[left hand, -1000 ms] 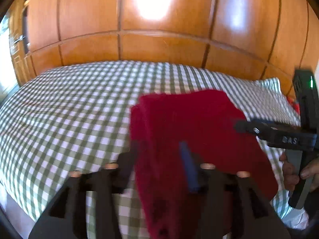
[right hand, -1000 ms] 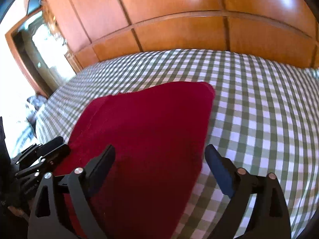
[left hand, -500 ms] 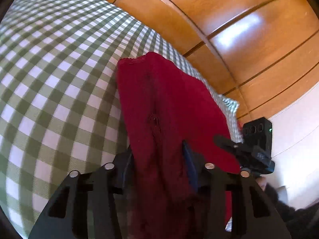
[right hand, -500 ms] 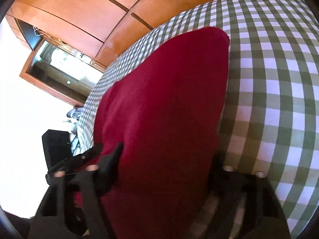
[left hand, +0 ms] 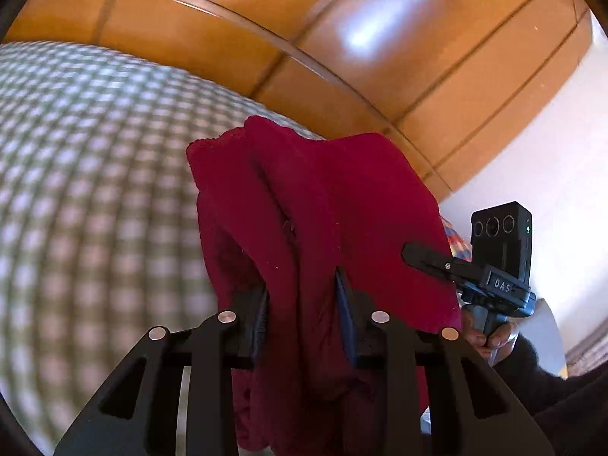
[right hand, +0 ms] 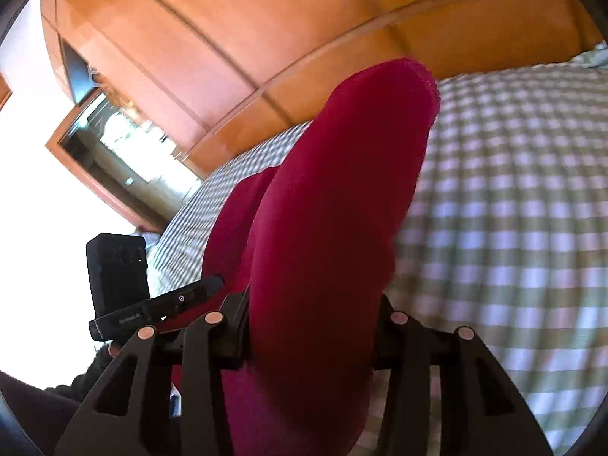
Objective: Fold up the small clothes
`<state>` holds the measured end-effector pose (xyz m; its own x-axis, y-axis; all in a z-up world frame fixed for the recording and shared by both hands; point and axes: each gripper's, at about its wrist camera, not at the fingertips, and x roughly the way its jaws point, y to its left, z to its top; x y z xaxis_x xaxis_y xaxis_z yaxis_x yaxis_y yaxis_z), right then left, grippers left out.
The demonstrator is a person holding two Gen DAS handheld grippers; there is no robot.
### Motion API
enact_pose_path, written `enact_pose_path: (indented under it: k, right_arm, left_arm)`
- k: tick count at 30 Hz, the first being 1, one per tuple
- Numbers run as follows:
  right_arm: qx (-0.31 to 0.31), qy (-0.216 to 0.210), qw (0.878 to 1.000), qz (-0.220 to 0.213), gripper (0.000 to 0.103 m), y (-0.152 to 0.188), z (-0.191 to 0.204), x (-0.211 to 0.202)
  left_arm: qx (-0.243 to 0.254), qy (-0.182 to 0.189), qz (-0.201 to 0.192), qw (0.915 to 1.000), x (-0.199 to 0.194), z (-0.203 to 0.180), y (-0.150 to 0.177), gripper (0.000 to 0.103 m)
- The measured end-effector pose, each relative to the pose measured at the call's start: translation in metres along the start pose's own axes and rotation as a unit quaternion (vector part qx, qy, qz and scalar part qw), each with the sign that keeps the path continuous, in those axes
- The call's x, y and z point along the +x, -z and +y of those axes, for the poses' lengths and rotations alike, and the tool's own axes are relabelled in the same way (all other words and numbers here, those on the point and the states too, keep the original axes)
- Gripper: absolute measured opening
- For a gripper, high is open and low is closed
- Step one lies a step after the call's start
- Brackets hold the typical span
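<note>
A dark red knitted garment (left hand: 334, 205) hangs bunched between both grippers, lifted off the bed. My left gripper (left hand: 302, 304) is shut on one near edge of it; folds drape over and below the fingers. My right gripper (right hand: 311, 315) is shut on the other near edge, and the cloth (right hand: 342, 209) rises in a thick roll in front of the camera, hiding the fingertips. The right gripper shows in the left wrist view (left hand: 429, 262), and the left gripper shows in the right wrist view (right hand: 205, 288), each beside the cloth.
The bed has a green and white checked cover (left hand: 87, 205), also in the right wrist view (right hand: 513, 228). A curved wooden headboard (left hand: 266, 34) stands behind it. A white wall (left hand: 532, 159) is at the right; a wood-framed opening (right hand: 114, 144) is at the left.
Both grippers closed on the red garment's near edge and raised it off the bed. It lay flat a second ago; now it hangs bunched, and both cameras have tilted upward.
</note>
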<state>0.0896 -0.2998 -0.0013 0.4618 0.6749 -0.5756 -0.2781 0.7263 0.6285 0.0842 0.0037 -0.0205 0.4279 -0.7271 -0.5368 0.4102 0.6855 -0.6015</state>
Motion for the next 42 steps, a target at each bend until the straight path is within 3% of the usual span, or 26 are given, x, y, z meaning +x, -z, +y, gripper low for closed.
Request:
enact_pose_path:
  k: [5,10,14,18,19,21,22,25,27,28,29,32,34,36,39,40,42]
  right_arm:
    - [0.017,0.057,0.997,-0.044,0.043,-0.007,-0.042,-0.062]
    - [0.045,0.106,0.987,-0.113,0.043,-0.017,-0.084,-0.133]
    - [0.075,0.143,0.977,-0.140,0.043,-0.014,-0.128,-0.173]
    - [0.129,0.194,0.965,-0.125,0.044,0.007,-0.186,-0.183]
    - [0.151,0.206,0.960,-0.110,0.045,0.016,-0.205,-0.178]
    - [0.174,0.219,0.955,-0.097,0.054,0.031,-0.223,-0.166]
    - [0.180,0.217,0.953,-0.109,0.057,0.038,-0.227,-0.167]
    - [0.197,0.223,0.946,-0.124,0.080,0.038,-0.225,-0.172]
    - [0.179,0.251,0.943,-0.128,0.081,0.031,-0.214,-0.181]
    - [0.170,0.267,0.939,-0.134,0.081,0.020,-0.207,-0.188]
    - [0.162,0.278,0.936,-0.142,0.082,0.020,-0.200,-0.194]
    - [0.129,0.289,0.933,-0.174,0.078,0.025,-0.169,-0.221]
    - [0.105,0.298,0.931,-0.181,0.075,0.027,-0.150,-0.222]
    - [0.097,0.292,0.934,-0.180,0.065,0.025,-0.138,-0.215]
    - [0.082,0.311,0.935,-0.147,0.057,0.024,-0.135,-0.185]
    - [0.097,0.311,0.937,-0.125,0.055,0.028,-0.144,-0.168]
    - [0.096,0.340,0.930,-0.105,0.054,0.037,-0.154,-0.144]
  left_arm:
    - [0.049,0.025,0.037,0.9978,0.067,-0.053,-0.026,0.030]
    - [0.100,0.048,0.059,0.9921,0.135,-0.118,-0.059,0.030]
    - [0.140,0.057,0.083,0.9851,0.188,-0.164,-0.070,0.030]
    - [0.149,0.003,0.128,0.9805,0.252,-0.177,-0.063,0.026]
    - [0.160,-0.042,0.144,0.9756,0.272,-0.178,-0.056,0.026]
    - [0.170,-0.058,0.156,0.9715,0.290,-0.181,-0.043,0.026]
    - [0.178,-0.061,0.150,0.9706,0.291,-0.182,-0.043,0.026]
    - [0.221,-0.086,0.138,0.9617,0.290,-0.195,-0.042,0.026]
    - [0.231,-0.113,0.117,0.9593,0.295,-0.205,-0.049,0.026]
    - [0.240,-0.145,0.089,0.9556,0.284,-0.211,-0.050,0.026]
    - [0.242,-0.145,0.076,0.9564,0.274,-0.208,-0.054,0.026]
    - [0.232,-0.109,0.046,0.9654,0.240,-0.217,-0.052,0.026]
    - [0.244,-0.088,0.033,0.9651,0.226,-0.228,-0.039,0.026]
    - [0.258,-0.084,0.033,0.9618,0.220,-0.238,-0.024,0.026]
    - [0.283,-0.121,0.054,0.9499,0.236,-0.238,-0.004,0.026]
    - [0.278,-0.142,0.082,0.9464,0.253,-0.231,0.000,0.026]
    - [0.259,-0.161,0.104,0.9466,0.268,-0.215,0.007,0.026]
